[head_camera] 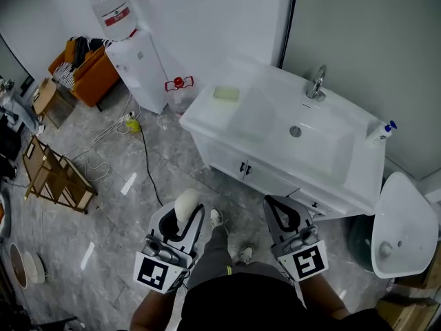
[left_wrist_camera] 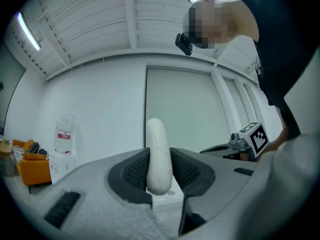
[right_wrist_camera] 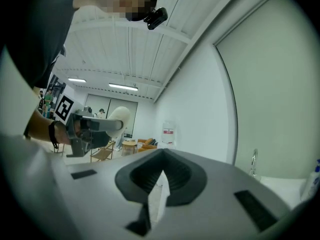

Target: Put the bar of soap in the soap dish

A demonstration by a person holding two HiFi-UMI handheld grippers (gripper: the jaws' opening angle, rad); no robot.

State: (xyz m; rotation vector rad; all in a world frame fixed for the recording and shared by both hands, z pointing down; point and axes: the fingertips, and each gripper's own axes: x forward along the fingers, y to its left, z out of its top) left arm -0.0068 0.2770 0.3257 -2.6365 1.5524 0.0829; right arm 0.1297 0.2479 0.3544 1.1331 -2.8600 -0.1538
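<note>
Orange chair [head_camera: 88,74]: far left, against the wall.
Water dispenser [head_camera: 138,64]: white, just right of the chair.
Left hand-held gripper [head_camera: 187,219]: low in the foreground and held level. Its jaws are clamped on the bar of soap [left_wrist_camera: 158,149].
Bar of soap: white, pinched edge-on between the ribbed pads, its rounded end standing clear of the jaw tips. It is well apart from the soap dish.
Soap dish [head_camera: 226,93]: pale green, resting on the left end of the white table [head_camera: 207,116].
Right hand-held gripper [right_wrist_camera: 161,156]: level, beside the left one. Its jaws are closed together with nothing between them.
Sink [head_camera: 324,150]: set into the table, with a faucet [head_camera: 315,85] behind it.
Bottle [head_camera: 381,131]: blue-capped, at the table's right end.
</note>
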